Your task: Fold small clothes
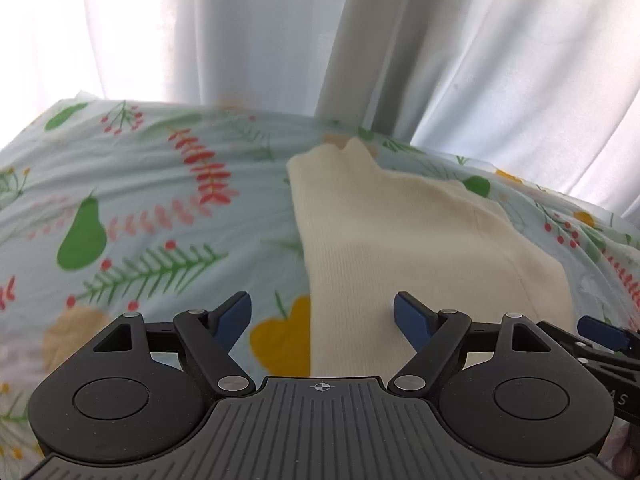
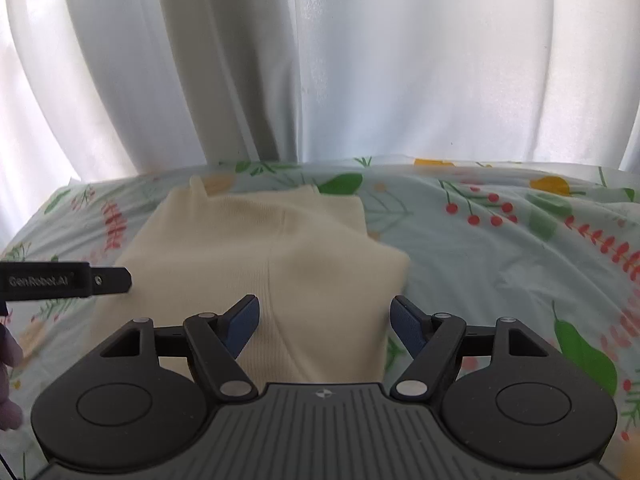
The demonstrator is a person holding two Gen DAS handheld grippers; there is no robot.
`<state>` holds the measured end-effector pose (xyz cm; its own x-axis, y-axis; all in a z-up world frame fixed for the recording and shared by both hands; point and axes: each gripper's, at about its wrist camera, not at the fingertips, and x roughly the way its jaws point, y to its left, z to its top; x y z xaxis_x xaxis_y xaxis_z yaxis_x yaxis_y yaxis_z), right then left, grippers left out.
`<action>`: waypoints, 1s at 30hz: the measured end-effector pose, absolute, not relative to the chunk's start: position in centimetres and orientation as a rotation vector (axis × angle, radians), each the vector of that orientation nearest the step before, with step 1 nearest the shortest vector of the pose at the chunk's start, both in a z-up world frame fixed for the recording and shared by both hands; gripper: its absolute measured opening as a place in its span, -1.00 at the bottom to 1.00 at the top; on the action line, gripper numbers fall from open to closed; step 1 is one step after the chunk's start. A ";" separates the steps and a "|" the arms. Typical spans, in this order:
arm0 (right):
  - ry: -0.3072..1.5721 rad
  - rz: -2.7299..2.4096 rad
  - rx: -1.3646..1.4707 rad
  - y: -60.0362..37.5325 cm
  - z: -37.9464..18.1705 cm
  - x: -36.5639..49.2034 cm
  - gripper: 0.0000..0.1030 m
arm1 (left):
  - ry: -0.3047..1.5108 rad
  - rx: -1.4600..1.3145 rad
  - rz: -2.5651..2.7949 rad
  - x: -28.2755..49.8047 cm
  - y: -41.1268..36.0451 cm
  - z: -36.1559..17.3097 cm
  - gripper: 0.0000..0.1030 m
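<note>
A cream knit garment (image 1: 404,240) lies flat on the floral sheet, partly folded, with its narrow end toward the curtain; it also shows in the right wrist view (image 2: 280,248). My left gripper (image 1: 322,312) is open and empty, over the garment's near left edge. My right gripper (image 2: 324,316) is open and empty, over the garment's near right part. The right gripper's blue fingertip (image 1: 600,330) shows at the right edge of the left wrist view. The left gripper's body (image 2: 64,280) shows at the left of the right wrist view.
A pale blue sheet with fruit and leaf prints (image 1: 140,220) covers the surface, also in the right wrist view (image 2: 500,248). White curtains (image 2: 320,60) hang right behind its far edge. Part of a hand (image 2: 8,384) shows at the left edge.
</note>
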<state>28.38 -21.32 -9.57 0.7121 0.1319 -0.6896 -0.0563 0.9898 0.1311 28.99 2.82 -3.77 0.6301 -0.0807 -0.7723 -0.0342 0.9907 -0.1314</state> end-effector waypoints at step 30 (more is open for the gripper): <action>1.089 0.095 0.018 -21.0 -10.6 18.1 0.90 | 1.060 0.016 -0.037 19.9 2.4 -4.7 0.75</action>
